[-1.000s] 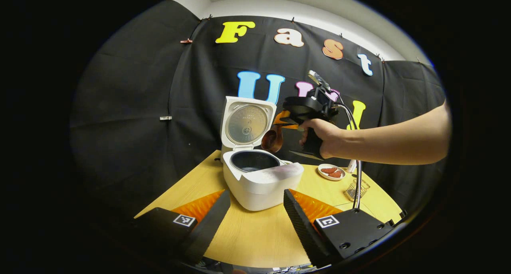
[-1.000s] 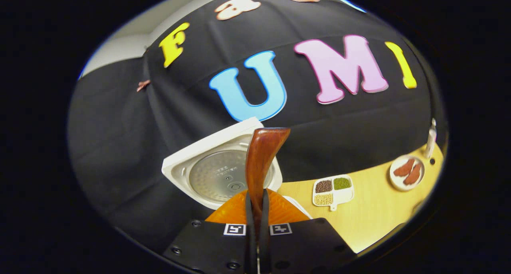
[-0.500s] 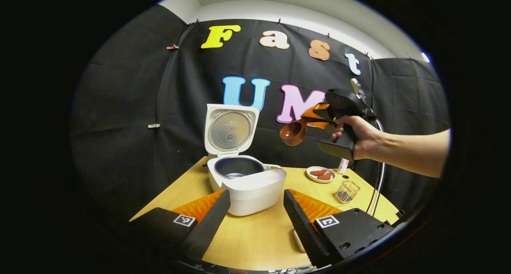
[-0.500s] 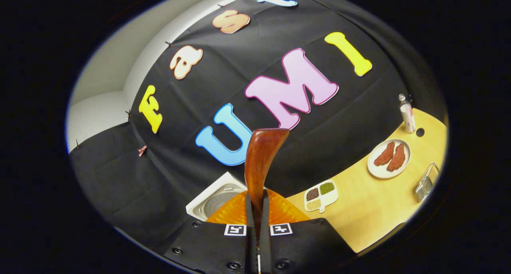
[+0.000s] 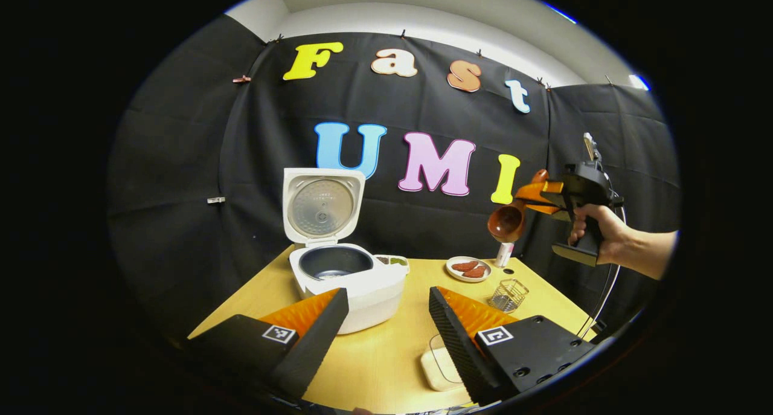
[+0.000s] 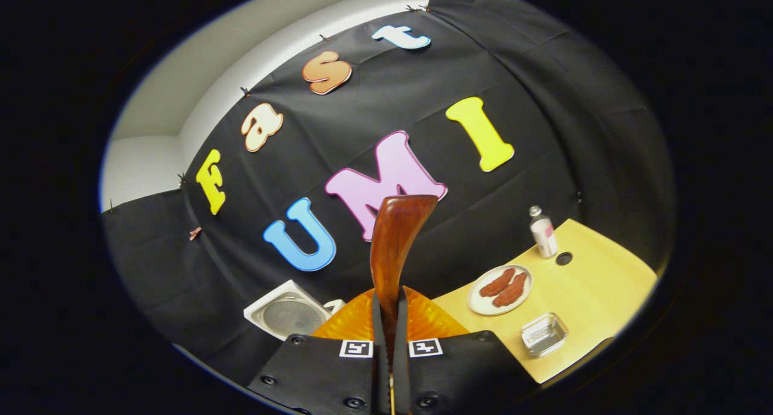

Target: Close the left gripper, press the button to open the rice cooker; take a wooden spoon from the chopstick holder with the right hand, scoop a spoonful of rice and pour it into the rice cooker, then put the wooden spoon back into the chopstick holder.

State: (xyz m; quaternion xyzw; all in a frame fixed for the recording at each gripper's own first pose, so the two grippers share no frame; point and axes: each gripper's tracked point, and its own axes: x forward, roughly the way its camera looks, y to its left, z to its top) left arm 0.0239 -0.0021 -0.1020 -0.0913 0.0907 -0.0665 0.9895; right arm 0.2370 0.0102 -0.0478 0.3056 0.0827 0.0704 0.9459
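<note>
Right tongs (image 6: 388, 342) pinch the wooden spoon (image 6: 392, 252) — plate (image 6: 500, 284) and chopstick holder (image 6: 543, 334) ahead-right. Left tongs (image 5: 386, 318) spread; open rice cooker (image 5: 341, 276) just ahead.

1. Left gripper (image 5: 386, 324): low in the left gripper view, fingers spread wide apart, nothing between them.
2. Right gripper (image 6: 387, 348): fingers nearly together, clamped on a thin handle.
3. Right hand (image 5: 595, 237): raised at the right of the left gripper view, wrapped around the grip, forearm level.
</note>
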